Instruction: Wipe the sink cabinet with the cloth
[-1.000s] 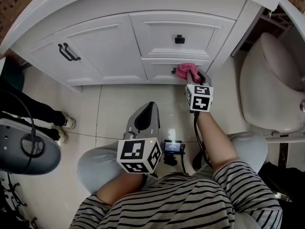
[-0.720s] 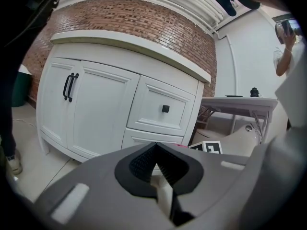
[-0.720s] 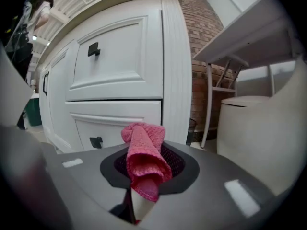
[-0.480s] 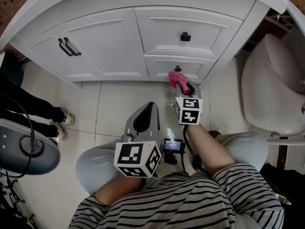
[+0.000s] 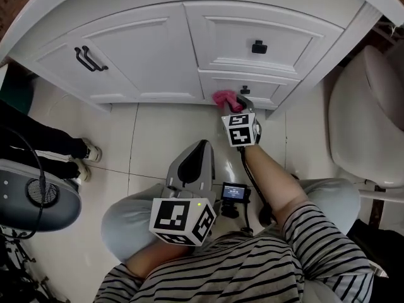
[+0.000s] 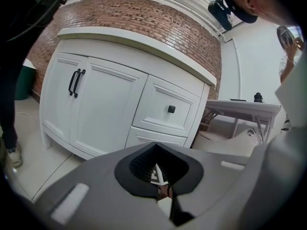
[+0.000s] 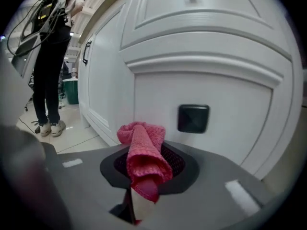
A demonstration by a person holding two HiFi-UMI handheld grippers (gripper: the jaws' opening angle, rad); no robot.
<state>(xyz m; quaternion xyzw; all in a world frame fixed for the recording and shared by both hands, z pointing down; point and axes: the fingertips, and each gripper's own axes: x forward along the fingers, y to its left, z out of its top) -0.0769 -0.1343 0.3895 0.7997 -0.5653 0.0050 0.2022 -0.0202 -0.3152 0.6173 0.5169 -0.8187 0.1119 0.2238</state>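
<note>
The white sink cabinet [image 5: 151, 49] fills the top of the head view, with a door on the left and two drawers on the right. My right gripper [image 5: 232, 105] is shut on a pink cloth [image 5: 223, 98] and holds it low against the bottom drawer [image 5: 265, 90], just left of its black knob [image 5: 245, 90]. In the right gripper view the cloth [image 7: 143, 156] bunches between the jaws, close to the knob [image 7: 193, 118]. My left gripper [image 5: 197, 155] rests shut and empty over the person's left knee, pointing at the cabinet [image 6: 110, 109].
A white toilet [image 5: 372, 118] stands right of the cabinet. A second person's black-trousered legs and shoes [image 5: 82, 160] are at the left, beside a grey device [image 5: 35, 197]. Black double handles [image 5: 88, 59] sit on the cabinet door. The floor is pale tile [image 5: 151, 137].
My right gripper has slid the pink cloth leftward along the bottom drawer front, from right of the knob to its left. The left gripper stays over the knee.
</note>
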